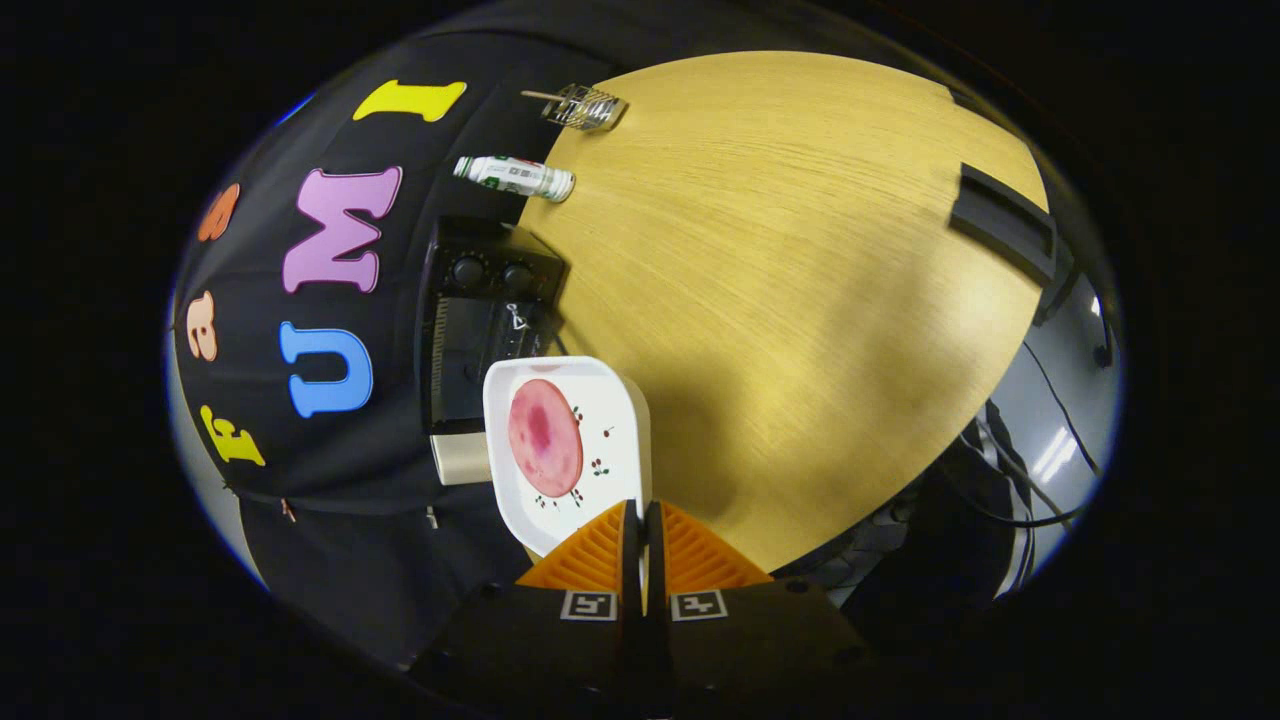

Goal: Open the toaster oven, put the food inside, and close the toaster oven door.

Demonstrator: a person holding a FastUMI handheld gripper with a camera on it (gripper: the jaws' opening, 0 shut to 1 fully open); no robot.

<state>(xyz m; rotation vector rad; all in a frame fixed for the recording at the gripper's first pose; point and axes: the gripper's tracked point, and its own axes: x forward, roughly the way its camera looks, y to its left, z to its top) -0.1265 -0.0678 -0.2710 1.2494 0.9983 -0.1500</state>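
One plate carrying a round pink slice of food is clamped at its rim by the gripper, whose two fingers are closed tight on the plate edge. The plate hangs just in front of the toaster oven, which stands at the table edge against the booth wall. A pale panel below the oven front appears to be the lowered door, so the opening step looks complete, though this cannot be confirmed. Remaining steps, as judged: insert the plate into the cavity, release it, and close the door. A bottle and a wire rack lie beyond the oven.
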